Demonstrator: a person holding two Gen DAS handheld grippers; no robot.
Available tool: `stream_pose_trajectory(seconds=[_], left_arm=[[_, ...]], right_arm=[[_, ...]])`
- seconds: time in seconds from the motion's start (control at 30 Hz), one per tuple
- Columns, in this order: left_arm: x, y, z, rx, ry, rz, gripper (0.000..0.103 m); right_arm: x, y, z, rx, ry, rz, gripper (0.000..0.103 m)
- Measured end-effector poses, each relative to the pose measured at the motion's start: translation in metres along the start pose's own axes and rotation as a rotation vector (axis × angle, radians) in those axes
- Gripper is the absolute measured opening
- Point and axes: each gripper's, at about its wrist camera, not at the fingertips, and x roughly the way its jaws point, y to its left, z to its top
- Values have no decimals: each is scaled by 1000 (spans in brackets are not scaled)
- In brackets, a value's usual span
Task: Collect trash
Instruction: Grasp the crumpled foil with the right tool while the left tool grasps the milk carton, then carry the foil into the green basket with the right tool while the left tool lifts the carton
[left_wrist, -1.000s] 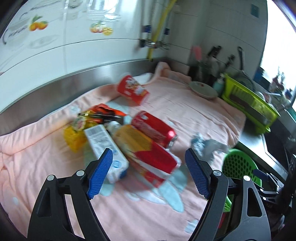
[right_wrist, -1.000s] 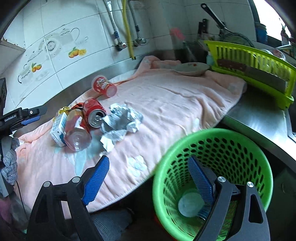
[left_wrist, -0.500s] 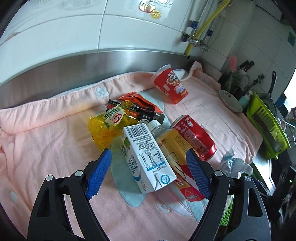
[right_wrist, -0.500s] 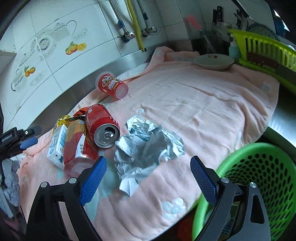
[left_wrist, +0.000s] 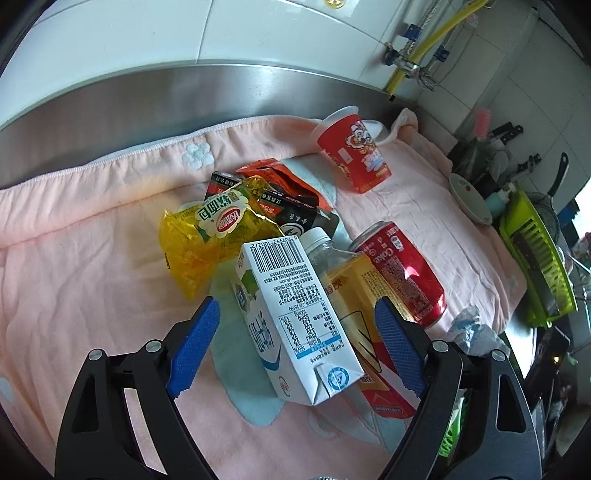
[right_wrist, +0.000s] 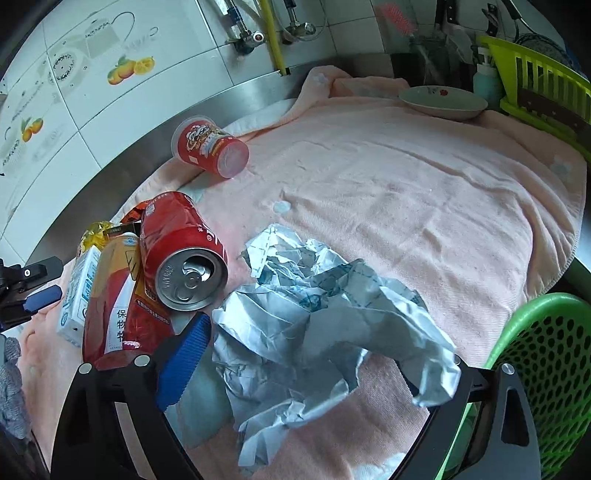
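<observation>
A: Trash lies in a loose pile on a pink towel (left_wrist: 92, 280) spread over the desk: a white milk carton (left_wrist: 295, 325), a plastic bottle with a red and yellow label (left_wrist: 354, 295), a red soda can (left_wrist: 402, 273), a yellow snack bag (left_wrist: 210, 240), and, set apart near the wall, a red paper cup (left_wrist: 351, 147) on its side.

B: What has changed in the last second?

A: Both claws have come in close. A second ago the left claw (left_wrist: 295, 347) saw the whole pile from a distance; now its blue pads flank the milk carton without touching it. The right claw (right_wrist: 306, 369) has swung away from over the green basket (right_wrist: 546, 373) and now frames the crumpled paper (right_wrist: 317, 325).

B: Are the claws gripping?

A: No. Both are spread wide, and their jaws have just been opening further. The carton sits between the left pads, the paper between the right ones, neither pinched.

B: What does that mean for the task?

A: Likely two pickups are about to begin. Nearly everything seen here is yet to be collected.
</observation>
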Motion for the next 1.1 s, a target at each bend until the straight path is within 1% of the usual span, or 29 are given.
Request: stream_pose_trajectory(seconds=[0.1, 0.23, 0.3, 0.33, 0.37, 0.43, 0.53, 0.6, 0.63, 0.77, 0.87, 0.93, 1.1], left_arm=[[8, 5, 2, -39, 13, -2, 84], [15, 10, 2, -61, 23, 7, 83], [17, 11, 2, -59, 26, 12, 79], [19, 11, 2, -58, 38, 18, 74], [21, 12, 2, -61, 49, 22, 72], [23, 14, 3, -71, 57, 3, 70], [25, 11, 3, -67, 66, 9, 67], [27, 10, 2, -63, 74, 0, 61], [27, 9, 2, -67, 75, -19, 55], [20, 7, -1, -48, 70, -18, 51], [13, 6, -4, -38, 67, -32, 50], [8, 7, -5, -37, 65, -41, 50], [-12, 5, -10, -23, 40, -79, 49]], right_arm=[[2, 1, 1, -8, 1, -13, 86], [3, 0, 0, -12, 0, -17, 79], [4, 0, 0, -18, 3, -19, 77], [4, 0, 0, -21, 1, -20, 77], [4, 1, 0, -24, -1, -22, 75], [4, 2, 0, -32, -4, -21, 72], [3, 4, 0, -43, -11, -19, 66], [0, 4, -1, -47, -18, -16, 62], [-2, 5, -2, -49, -22, -11, 60], [-9, 5, -5, -51, -32, 0, 53], [-14, 5, -7, -46, -38, 14, 49], [-19, 5, -9, -47, -45, 19, 48], [-34, 7, -15, -45, -69, 42, 47]])
